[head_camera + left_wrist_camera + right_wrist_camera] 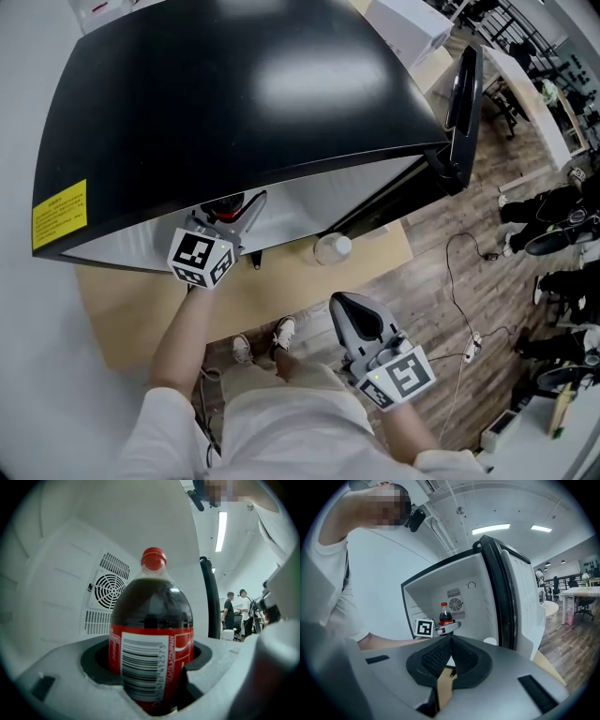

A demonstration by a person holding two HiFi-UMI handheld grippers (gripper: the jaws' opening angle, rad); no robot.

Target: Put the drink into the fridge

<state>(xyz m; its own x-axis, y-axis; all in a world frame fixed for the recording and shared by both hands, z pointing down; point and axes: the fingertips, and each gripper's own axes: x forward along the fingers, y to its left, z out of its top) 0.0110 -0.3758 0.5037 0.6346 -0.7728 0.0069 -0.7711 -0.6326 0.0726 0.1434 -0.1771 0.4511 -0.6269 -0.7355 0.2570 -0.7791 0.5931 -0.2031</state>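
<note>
A cola bottle (152,634) with a red cap and red label stands upright between the jaws of my left gripper (152,667), which is shut on its body. In the head view the left gripper (239,214) reaches under the black top of the fridge (244,84), and only a bit of the bottle (225,203) shows. The right gripper view shows the bottle (446,614) inside the white fridge cavity (478,602), held by the left gripper (449,626). My right gripper (451,641) stays back outside the fridge, near my waist (354,314), shut and holding nothing.
The fridge door (462,103) stands open to the right. A fan vent (108,591) is on the back wall. A pale round container (333,247) sits on the wooden board (281,291) under the fridge. Cables (459,272) trail over the floor. People (236,611) stand far off.
</note>
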